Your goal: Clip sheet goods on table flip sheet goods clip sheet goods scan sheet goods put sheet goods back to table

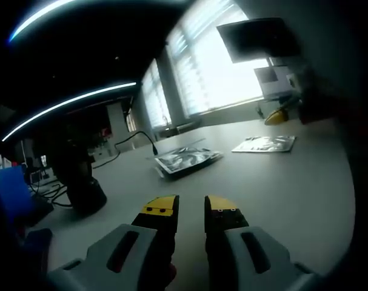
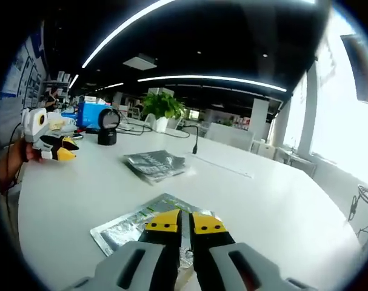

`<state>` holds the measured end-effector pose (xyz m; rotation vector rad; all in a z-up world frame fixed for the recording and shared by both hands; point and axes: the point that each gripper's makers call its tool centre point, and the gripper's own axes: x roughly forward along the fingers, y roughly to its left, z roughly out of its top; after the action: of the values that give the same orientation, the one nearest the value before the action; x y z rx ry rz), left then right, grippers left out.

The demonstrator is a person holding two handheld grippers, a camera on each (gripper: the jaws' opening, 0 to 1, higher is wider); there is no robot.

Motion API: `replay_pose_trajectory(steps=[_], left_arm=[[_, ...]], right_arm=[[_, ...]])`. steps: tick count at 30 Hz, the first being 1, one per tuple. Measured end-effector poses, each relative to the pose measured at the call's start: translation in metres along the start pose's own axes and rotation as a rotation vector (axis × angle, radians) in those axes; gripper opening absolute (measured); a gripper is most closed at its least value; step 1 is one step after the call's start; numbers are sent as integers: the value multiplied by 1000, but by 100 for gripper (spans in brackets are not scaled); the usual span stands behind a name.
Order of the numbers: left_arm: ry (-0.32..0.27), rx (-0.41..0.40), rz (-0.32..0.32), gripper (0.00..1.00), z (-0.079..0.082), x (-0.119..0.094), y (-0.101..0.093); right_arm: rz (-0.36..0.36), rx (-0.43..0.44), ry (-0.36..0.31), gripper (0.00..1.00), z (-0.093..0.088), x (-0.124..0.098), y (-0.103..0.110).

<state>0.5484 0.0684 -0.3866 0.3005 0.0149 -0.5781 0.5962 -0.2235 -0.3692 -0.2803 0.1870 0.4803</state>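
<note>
A flat silver foil pouch with a green-edged label lies on the white table. My right gripper sits at its near edge, jaws almost together, with foil showing between them. The same pouch lies far right in the left gripper view. A stack of dark printed sheet goods rests mid-table, also seen as the stack in the right gripper view. My left gripper hovers low over the bare table, jaws apart and holding nothing. The left gripper appears far left, held by a hand.
A black scanner stand with cables stands left of the stack, seen too as the stand at the back. A thin black gooseneck rises behind the stack. A yellow object lies at the far edge near bright windows.
</note>
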Motion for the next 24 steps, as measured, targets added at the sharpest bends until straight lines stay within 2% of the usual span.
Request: replay_pose_trajectory(steps=[4,9,13,16,18,24], left_arm=[[0,1,-1,9,0,0,0],[0,0,-2,9,0,0,-1],[-1,-1,-1,9,1,0,-1],[-1,0,-2,9,1,0,-1],[-1,0,-2,9,1,0,-1],[-1,-2,-2,9,1,1,-1]], right_arm=[[2,1,40,3,-5,7,-7],[-2,-48,112,3,-13,15,-14],[2,-37,156,4,-17,24,-21],[23,-50,211,5,-23,31,-25],[38,-82,223,5,-23,36,-27],[60,-67,304,9,-33,48,-34]])
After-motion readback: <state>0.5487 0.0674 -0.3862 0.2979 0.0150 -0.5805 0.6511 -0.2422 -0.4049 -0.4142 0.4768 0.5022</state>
